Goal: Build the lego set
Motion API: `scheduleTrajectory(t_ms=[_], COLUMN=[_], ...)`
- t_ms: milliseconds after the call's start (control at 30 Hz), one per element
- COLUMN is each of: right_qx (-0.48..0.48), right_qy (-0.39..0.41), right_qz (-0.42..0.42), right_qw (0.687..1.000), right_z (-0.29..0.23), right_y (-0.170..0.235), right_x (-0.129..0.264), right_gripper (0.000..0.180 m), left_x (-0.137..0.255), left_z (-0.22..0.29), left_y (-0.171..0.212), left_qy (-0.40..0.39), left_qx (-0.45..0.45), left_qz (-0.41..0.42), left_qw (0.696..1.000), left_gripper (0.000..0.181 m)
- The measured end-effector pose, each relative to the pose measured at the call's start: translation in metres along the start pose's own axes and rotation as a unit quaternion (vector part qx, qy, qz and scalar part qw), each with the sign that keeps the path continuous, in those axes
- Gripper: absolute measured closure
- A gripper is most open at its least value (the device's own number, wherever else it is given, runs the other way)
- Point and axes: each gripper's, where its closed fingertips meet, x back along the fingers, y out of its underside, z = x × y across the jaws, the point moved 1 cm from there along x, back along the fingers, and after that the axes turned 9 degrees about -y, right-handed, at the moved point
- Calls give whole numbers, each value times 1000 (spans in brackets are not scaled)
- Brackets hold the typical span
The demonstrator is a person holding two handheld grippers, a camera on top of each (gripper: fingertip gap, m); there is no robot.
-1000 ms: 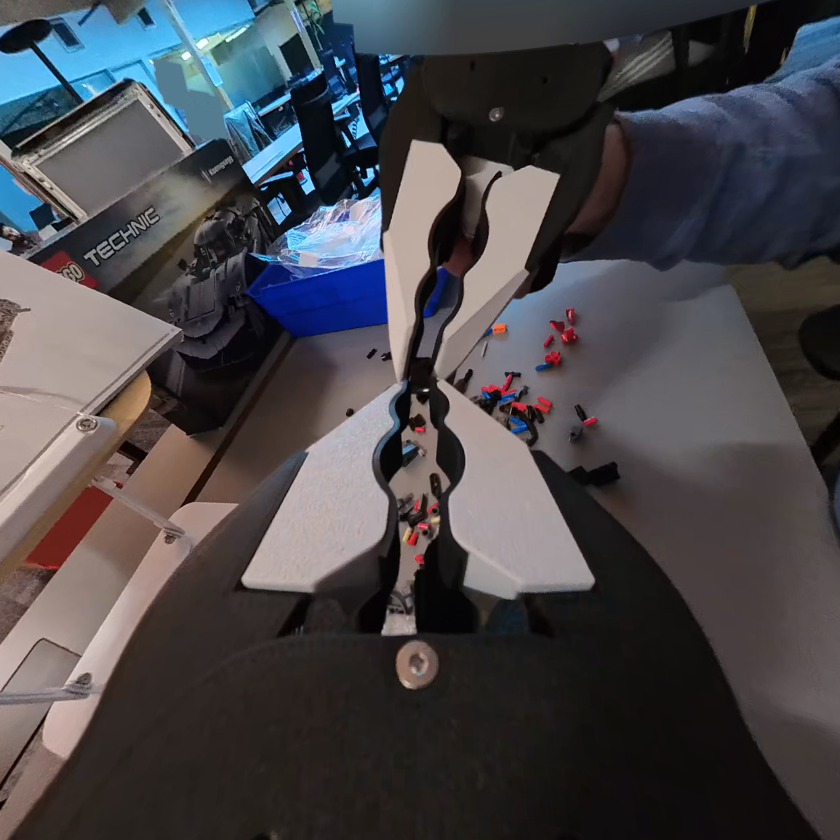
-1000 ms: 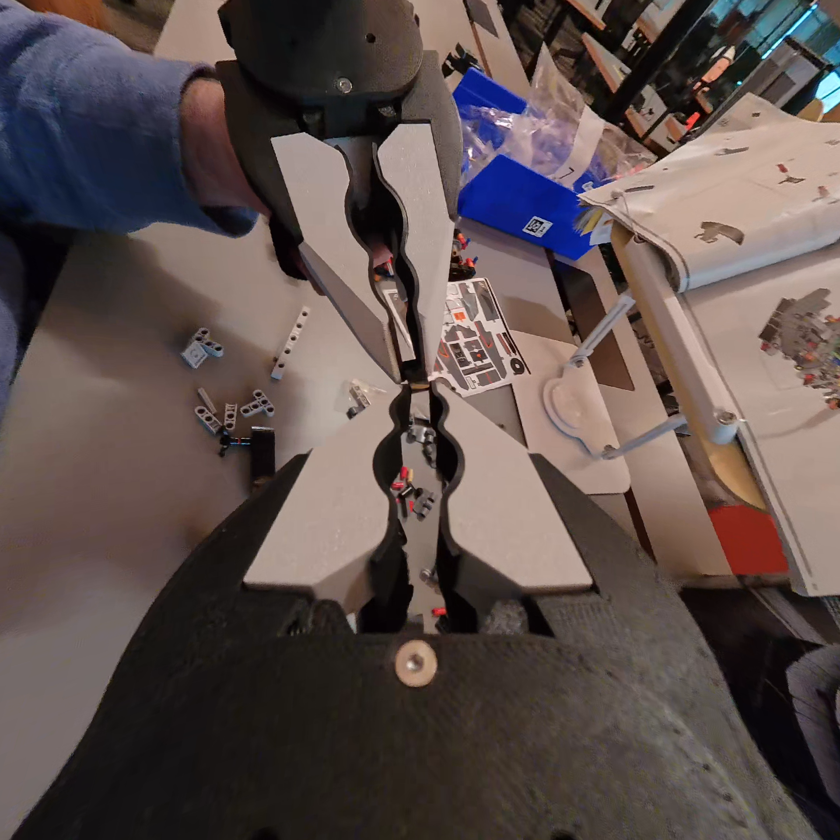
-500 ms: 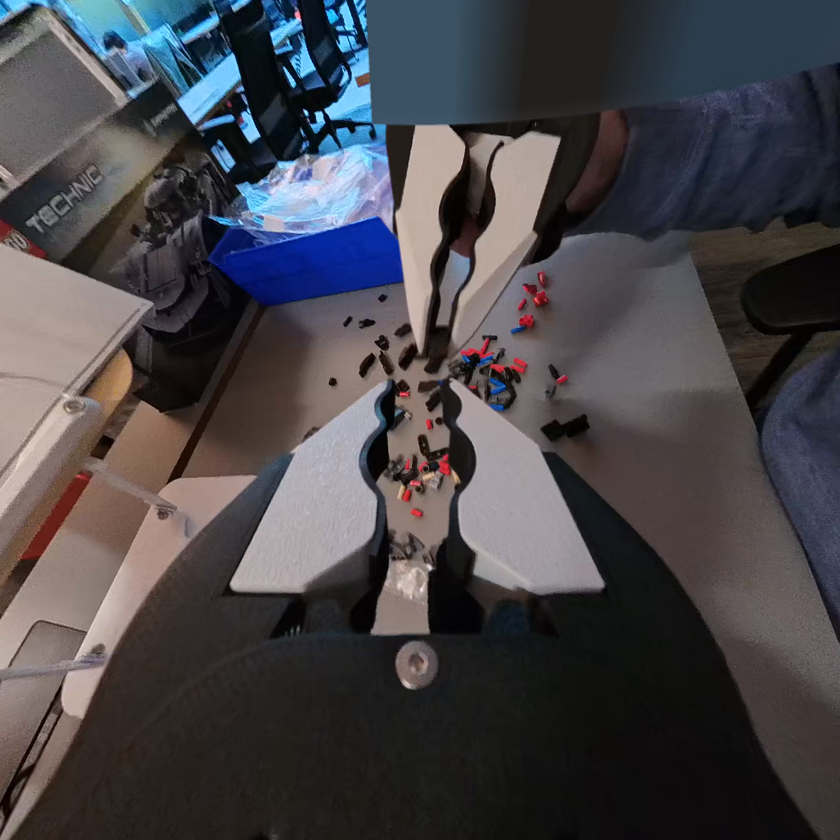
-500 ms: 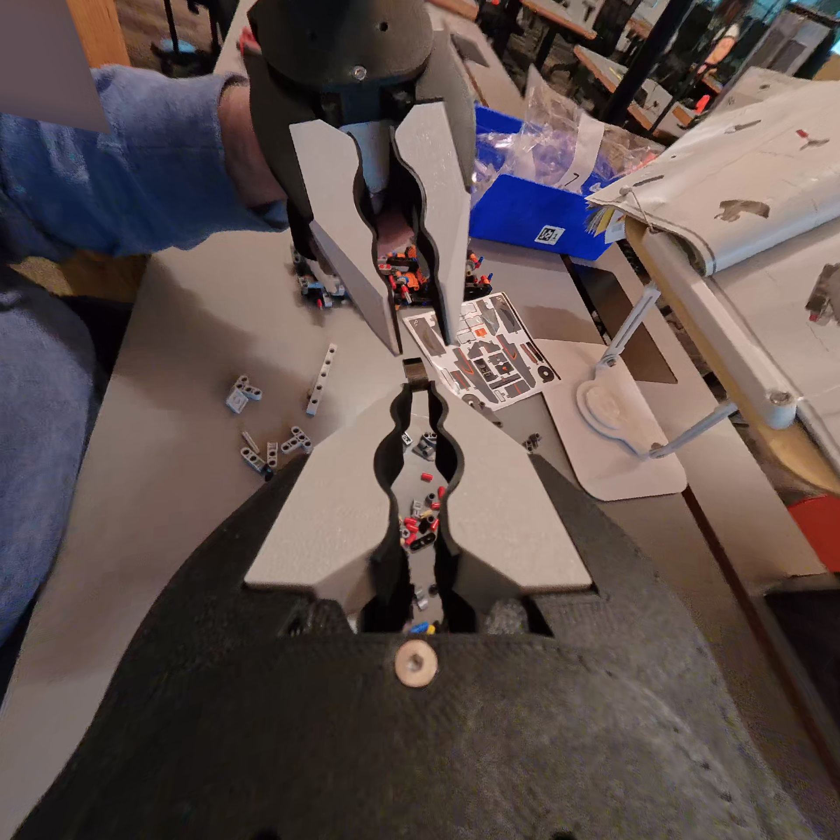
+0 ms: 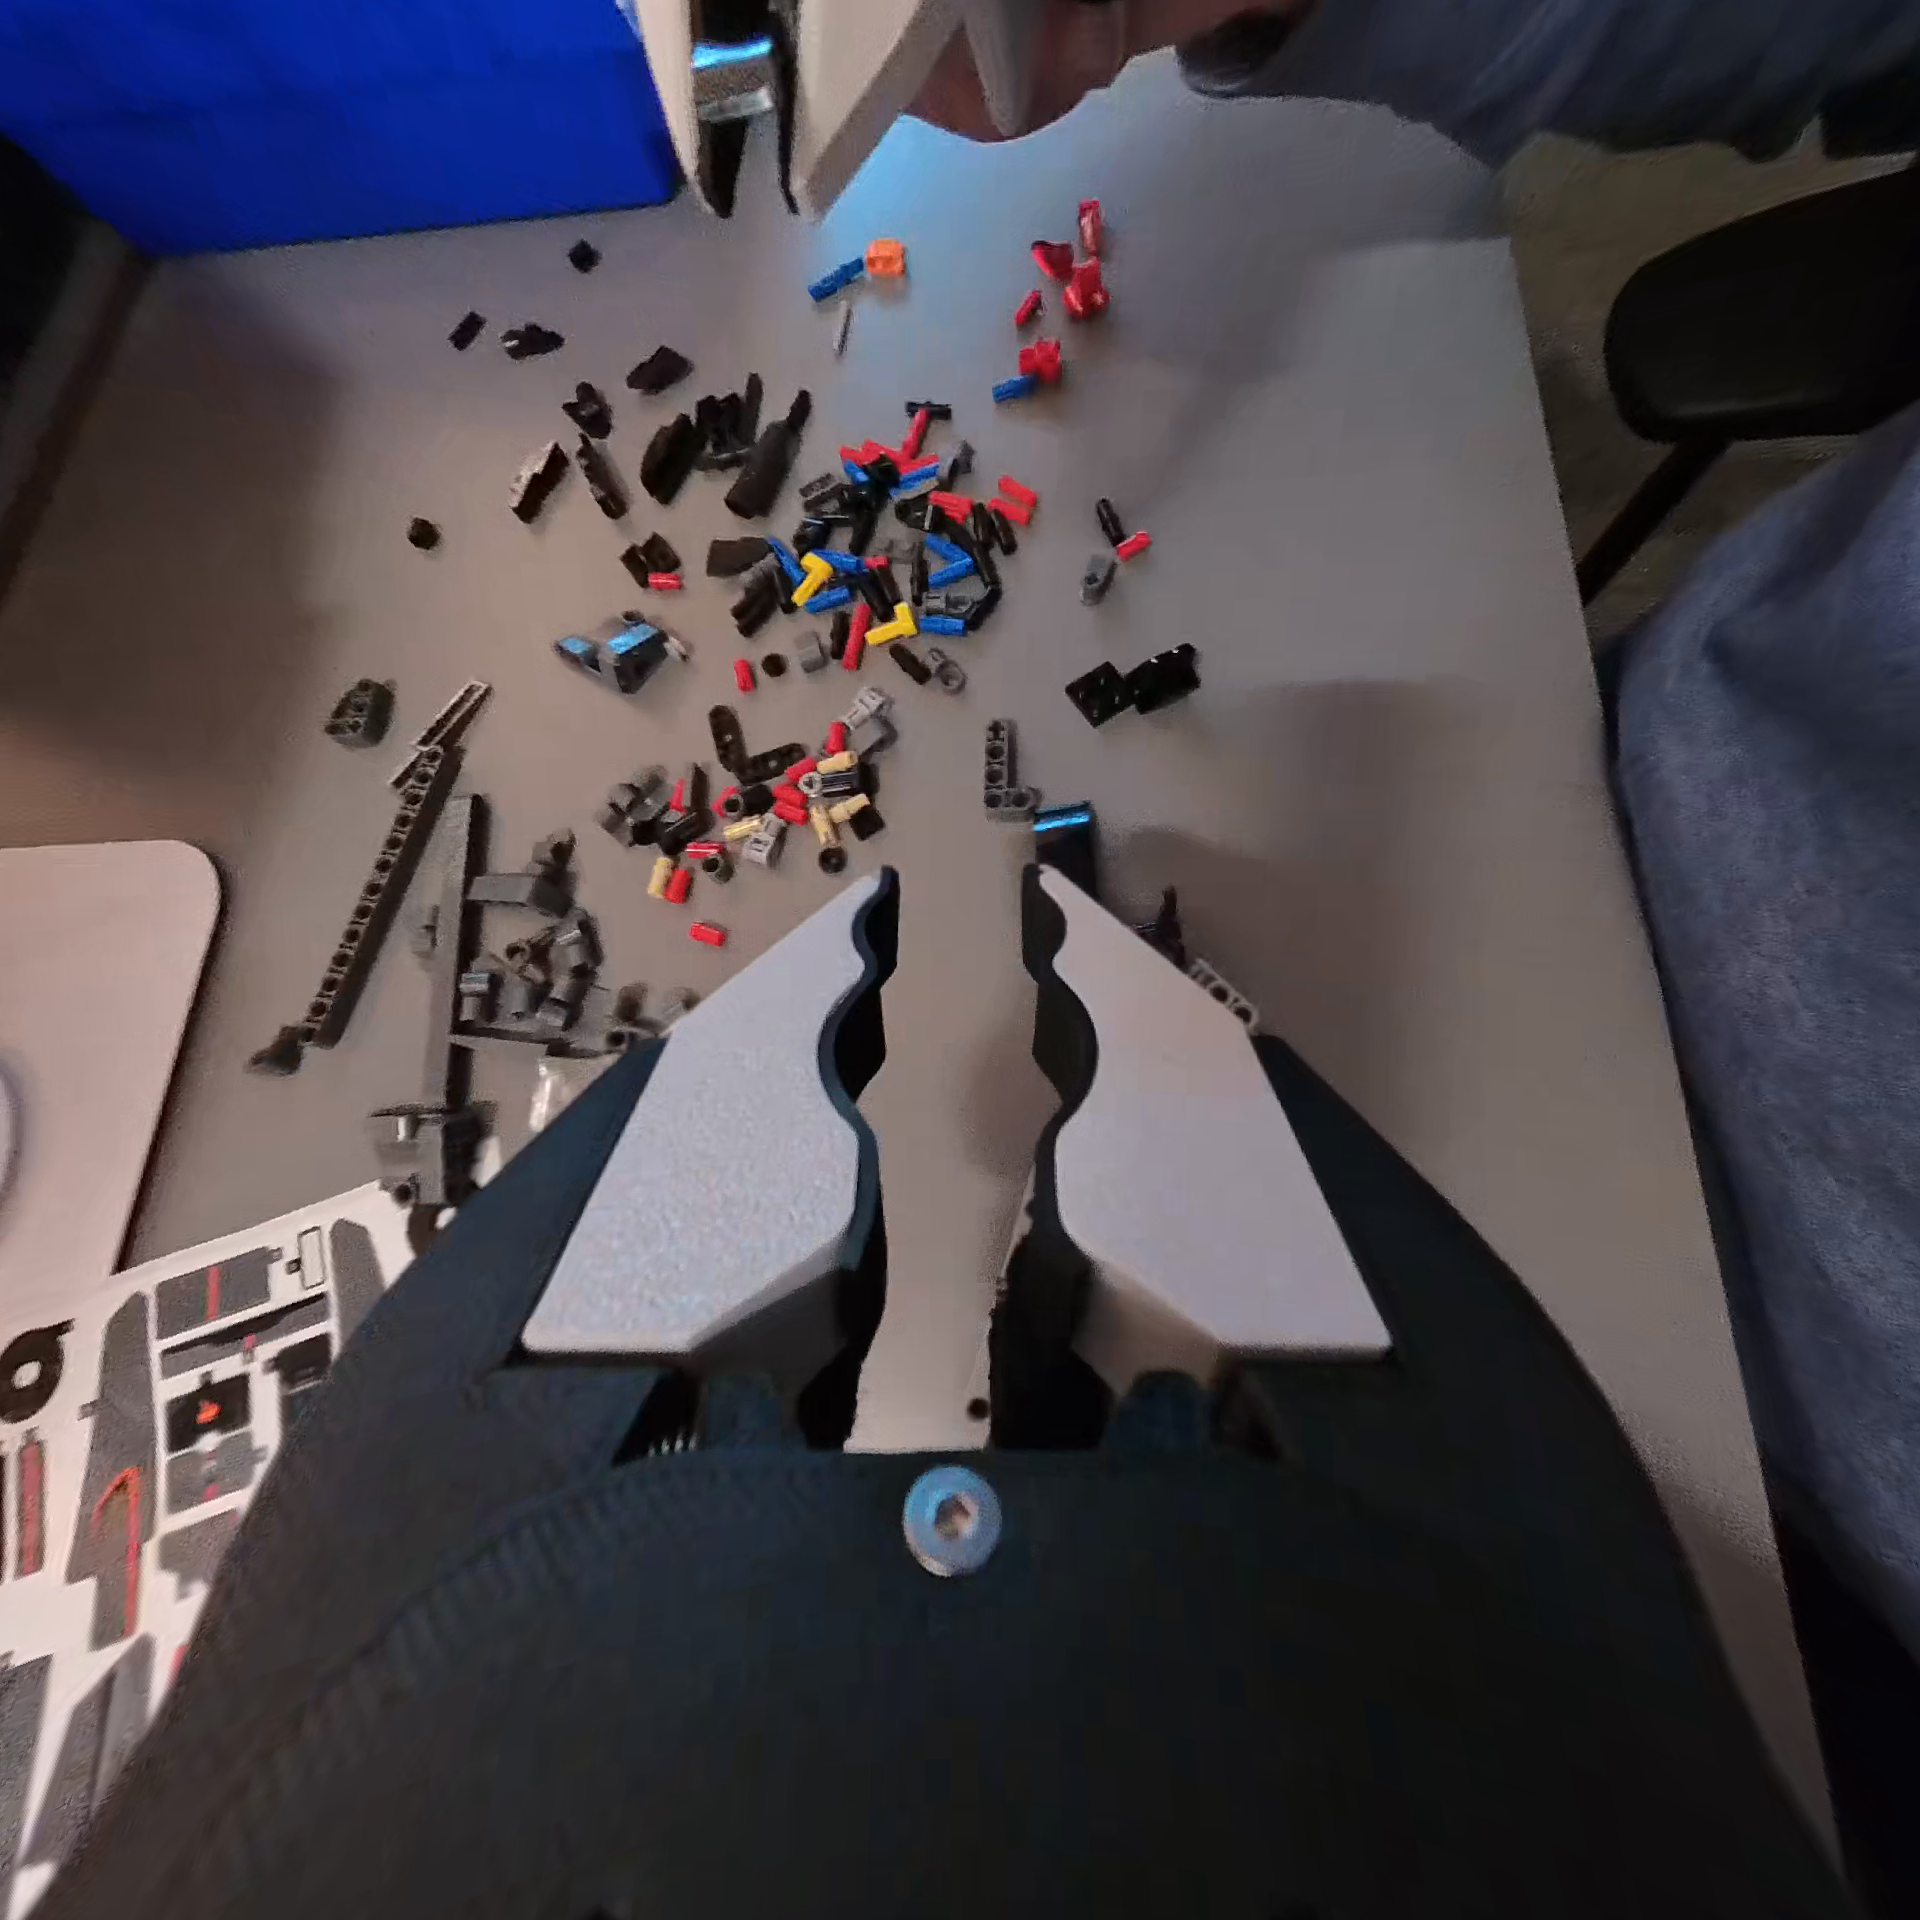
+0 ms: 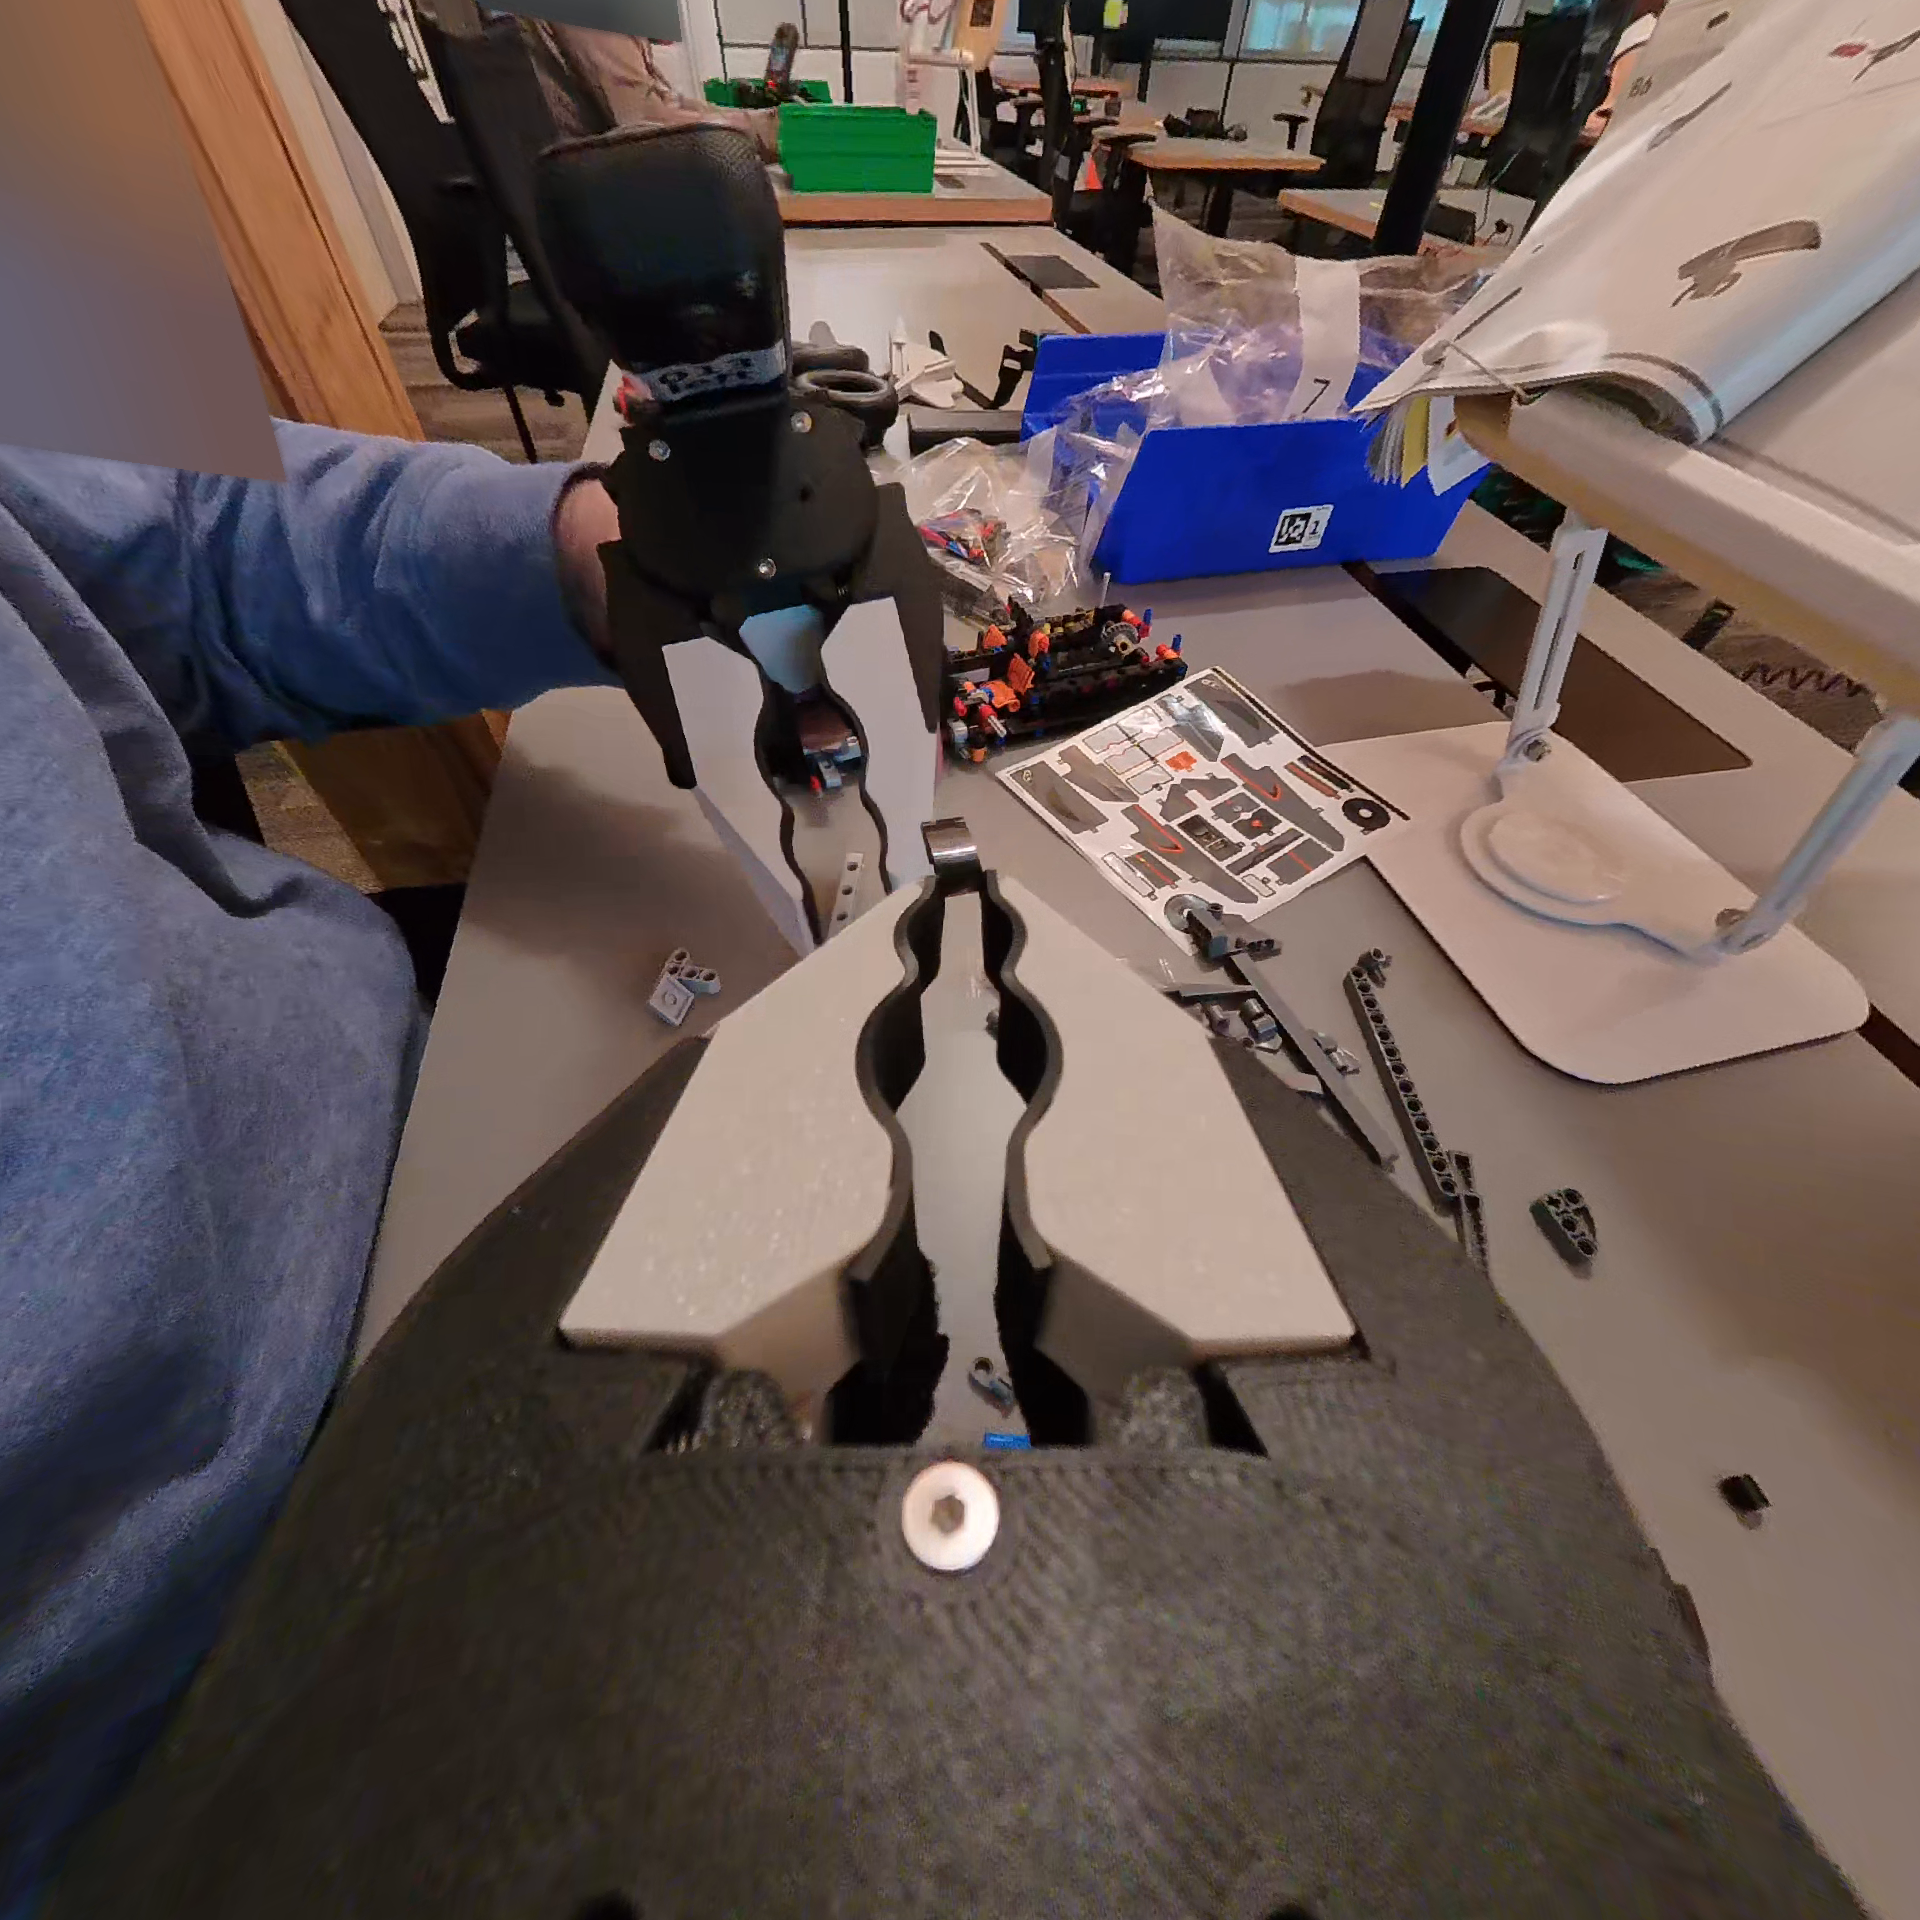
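Note:
My left gripper [image 5: 961, 883] is open and empty, held low over the grey table [image 5: 1351, 520], just short of a scatter of small black, red, blue and yellow Lego parts [image 5: 862, 561]. It also shows in the right wrist view [image 6: 844, 916], pointing down at the table. My right gripper [image 6: 956, 883] is shut on a small dark shiny Lego piece [image 6: 948, 840] that sticks out past its tips. The right gripper shows at the top of the left wrist view [image 5: 764, 187] with the piece [image 5: 732, 83]. A partly built black and orange chassis [image 6: 1060, 665] sits behind.
A sticker sheet [image 6: 1205, 810] lies mid-table and shows lower left in the left wrist view [image 5: 156, 1382]. Long black beams [image 5: 384, 873] lie left. A blue bin [image 6: 1278, 499] with plastic bags stands behind. An instruction book [image 6: 1714, 260] rests on a stand with a white base [image 6: 1621, 935]. There is about 10 cm between the tips of the two grippers.
The two grippers met tip to tip on the small piece, then drew apart. My left gripper opened and dropped toward the table. My right gripper kept the piece.

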Motion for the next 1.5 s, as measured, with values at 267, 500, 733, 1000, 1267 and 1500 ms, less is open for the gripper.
scheduleTrajectory(t_ms=[267, 500, 733, 1000, 1267, 1500], right_qx=[13, 40, 81, 76, -39, -23], right_qy=[5, 16, 29, 28, 7, 47], right_qz=[-31, -67, -94, -85, 18, 10], right_qw=[999, 997, 992, 993, 999, 999], right_z=[-11, -20, -22, -22, -24, -32], right_y=[5, 8, 1, -3, -11, -1], right_x=[-10, -22, -31, -38, -30, -23], right_gripper=[175, 176, 175, 175, 175, 175], left_x=[-8, 5, 27, 36, 36, 37], left_z=[11, 1, -9, -15, -10, 0], left_y=[18, -1, -23, -24, -22, -43], left_qy=[-8, -5, 38, 16, -24, 19], left_qx=[3, 96, 190, 198, 149, 169], left_qz=[-11, 68, 152, 170, 154, 181], left_qw=[1000, 993, 969, 965, 977, 969], left_gripper=[156, 156, 158, 157, 155, 159])
